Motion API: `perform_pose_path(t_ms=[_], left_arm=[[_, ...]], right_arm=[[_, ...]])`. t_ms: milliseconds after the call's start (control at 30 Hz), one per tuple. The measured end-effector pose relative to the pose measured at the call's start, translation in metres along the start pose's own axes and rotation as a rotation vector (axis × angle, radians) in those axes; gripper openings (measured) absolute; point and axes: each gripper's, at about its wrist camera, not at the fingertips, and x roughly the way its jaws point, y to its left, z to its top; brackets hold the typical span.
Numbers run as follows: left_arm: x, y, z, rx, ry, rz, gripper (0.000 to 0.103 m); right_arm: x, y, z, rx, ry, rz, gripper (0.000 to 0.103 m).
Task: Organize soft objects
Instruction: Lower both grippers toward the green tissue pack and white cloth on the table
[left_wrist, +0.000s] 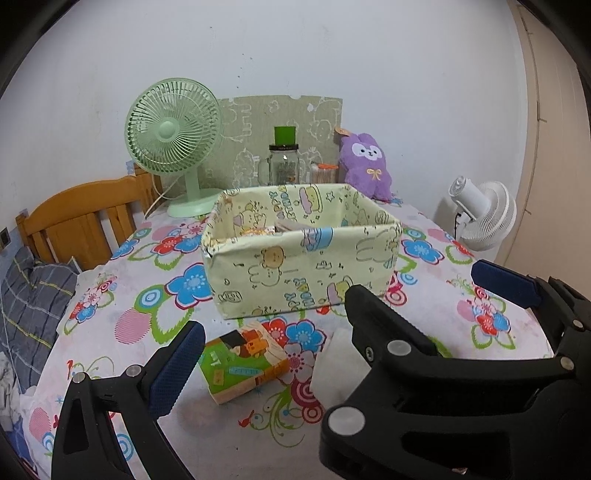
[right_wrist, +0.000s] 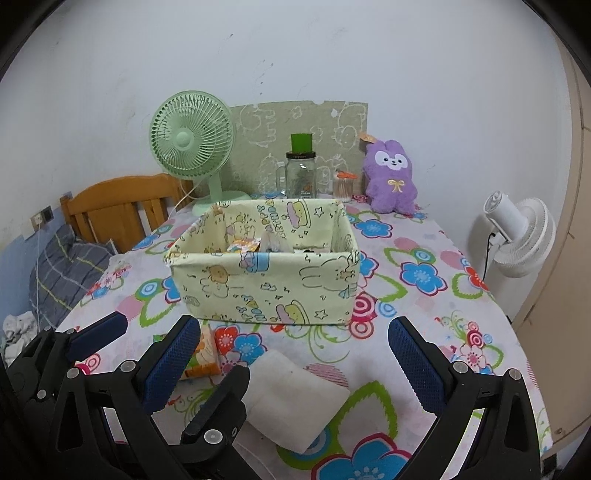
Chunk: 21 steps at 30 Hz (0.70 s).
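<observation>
Covering the table, a floral tablecloth (right_wrist: 424, 325) carries a yellow cartoon-print fabric bin (right_wrist: 266, 273), open-topped, its long axis running left to right, with a few small items inside. Both grippers hover low over the near edge, jaws spread wide and empty: the left gripper (left_wrist: 273, 332) frames a green-and-orange tissue pack (left_wrist: 245, 360), lying flat with its long axis angled toward the bin; the right gripper (right_wrist: 295, 347) frames a flat white folded cloth (right_wrist: 295, 398) beside that pack.
</observation>
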Motion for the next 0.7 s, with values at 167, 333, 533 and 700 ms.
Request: perform_pose_path(t_ms=[167, 333, 533, 700], left_arm=[[0.007, 0.001, -0.011, 0.018, 0.019, 0.005, 0.102], [0.017, 0.006, -0.019, 0.018, 0.047, 0.02, 0.102], [0.028, 0.013, -0.032, 0.029, 0.091, 0.048, 0.1], [0.035, 0.021, -0.04, 0.021, 0.132, 0.059, 0.099]], right_arm=[[0.007, 0.003, -0.009, -0.022, 0.008, 0.005, 0.103], [0.019, 0.006, -0.017, -0.026, 0.038, 0.013, 0.103], [0.033, 0.01, -0.029, -0.031, 0.079, 0.019, 0.103], [0.045, 0.012, -0.036, -0.025, 0.122, 0.018, 0.103]])
